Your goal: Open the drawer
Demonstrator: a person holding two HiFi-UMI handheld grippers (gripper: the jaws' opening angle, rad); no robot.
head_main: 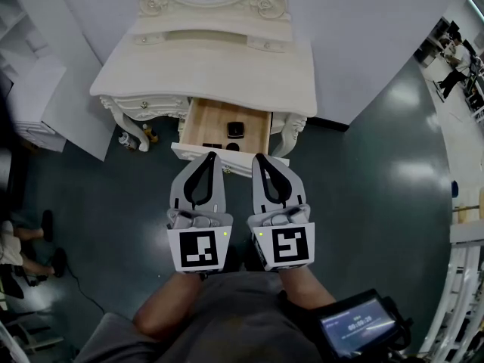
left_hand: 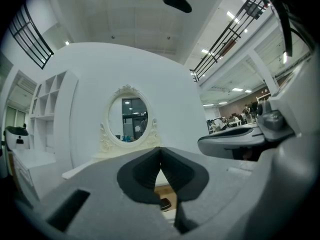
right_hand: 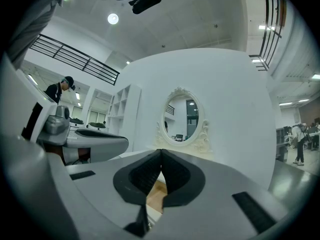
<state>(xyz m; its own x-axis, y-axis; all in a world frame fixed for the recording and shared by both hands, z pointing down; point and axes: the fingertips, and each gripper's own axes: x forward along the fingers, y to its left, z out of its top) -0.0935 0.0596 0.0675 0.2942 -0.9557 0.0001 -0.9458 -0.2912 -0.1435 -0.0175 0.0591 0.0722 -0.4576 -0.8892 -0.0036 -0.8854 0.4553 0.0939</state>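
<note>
- Since the drawer stands pulled well out from under the dressing table, with its wooden floor open to my head view, I judge the opening done or very nearly so.
- My left gripper has its jaws clenched together on nothing. In its own view the dark pads meet in a single seam, and only a slice of the drawer's wood shows below them.
- My right gripper is the same: pads pressed together, empty, held just beside the left one and pointing level at the table.
- Both tips sit near the drawer's white front. I cannot tell whether either touches it. I read this as a neutral pose, close by but gripping no part of the drawer.
- A small square dark thing lies on the drawer floor, and two smaller dark bits lie nearer the front. A harder tug would likely set them sliding.
- The oval mirror sits nearly centred above both sets of jaws, so I am squared up to the table.
</note>
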